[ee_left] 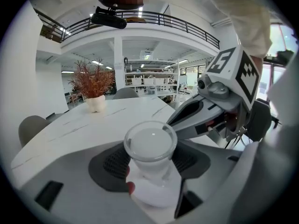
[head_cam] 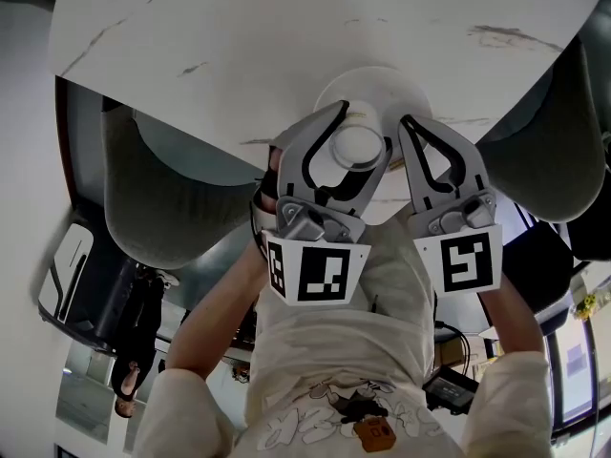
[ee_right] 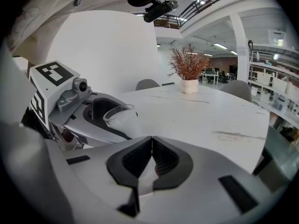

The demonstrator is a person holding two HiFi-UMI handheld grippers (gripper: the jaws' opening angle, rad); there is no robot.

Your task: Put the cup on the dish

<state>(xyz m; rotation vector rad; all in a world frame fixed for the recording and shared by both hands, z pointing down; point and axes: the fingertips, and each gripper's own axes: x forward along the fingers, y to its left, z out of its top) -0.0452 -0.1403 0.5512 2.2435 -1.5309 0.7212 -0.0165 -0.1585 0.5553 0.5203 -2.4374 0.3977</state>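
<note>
Grey chair [head_cam: 162, 194]: far left in head view, tucked partly under the table edge.
Marble table [head_cam: 191, 27]: white top with dark veins, carries the dish.
Plant [ee_left: 96, 85]: dried reddish branches in a white pot, on the far part of the table, well apart from both grippers.
Left gripper [head_cam: 361, 130]: jaws clamped on the cup, dark pads pressing on either side below its rim.
Cup [ee_left: 150, 146]: translucent, upright, mouth up, held right over the dish. Can't tell if the base touches it.
Dish [head_cam: 382, 79]: white, round, on the table close to the near edge, partly covered by the left gripper.
Right gripper [ee_right: 150, 160]: jaws pressed together, nothing between them. Sits just right of the cup, tip near the dish's right rim.
Second chair [head_cam: 563, 132]: grey, at the right table edge.
</note>
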